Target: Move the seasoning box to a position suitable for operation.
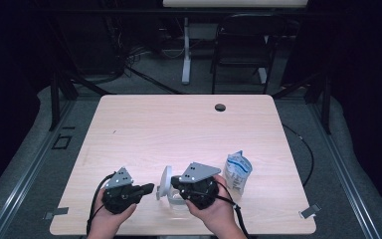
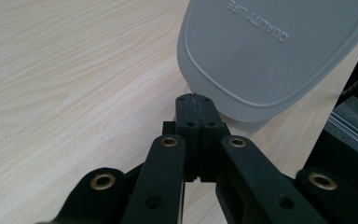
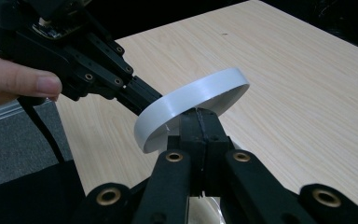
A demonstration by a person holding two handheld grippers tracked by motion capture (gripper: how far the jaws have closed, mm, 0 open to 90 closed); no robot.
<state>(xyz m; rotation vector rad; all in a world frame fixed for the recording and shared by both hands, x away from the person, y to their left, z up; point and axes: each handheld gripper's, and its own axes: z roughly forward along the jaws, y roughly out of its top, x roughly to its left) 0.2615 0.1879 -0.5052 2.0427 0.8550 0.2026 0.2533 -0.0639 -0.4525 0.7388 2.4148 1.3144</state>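
**Lid on edge between two closed grippers**

Grey-white lid [image 1: 165, 182] stands tilted on its edge near the table's [image 1: 179, 124] front edge, directly between both grippers. It is at 3 o'clock from the left gripper [image 1: 150, 188] and at 9 o'clock from the right gripper [image 1: 173, 183]. Right is nearer; its closed jaws seem to pinch the lid's rim [image 3: 191, 100]. Left jaws are closed too, tips at the lid's lower edge [image 2: 223, 109]; touching or merely beside, cannot tell. The lid's long axis runs roughly 12 to 6 in the high view; its lettered top faces the left gripper and the hollow side faces right. A pouch [image 1: 238, 171] stands at 3 o'clock from the right hand [image 1: 219, 209], apart.
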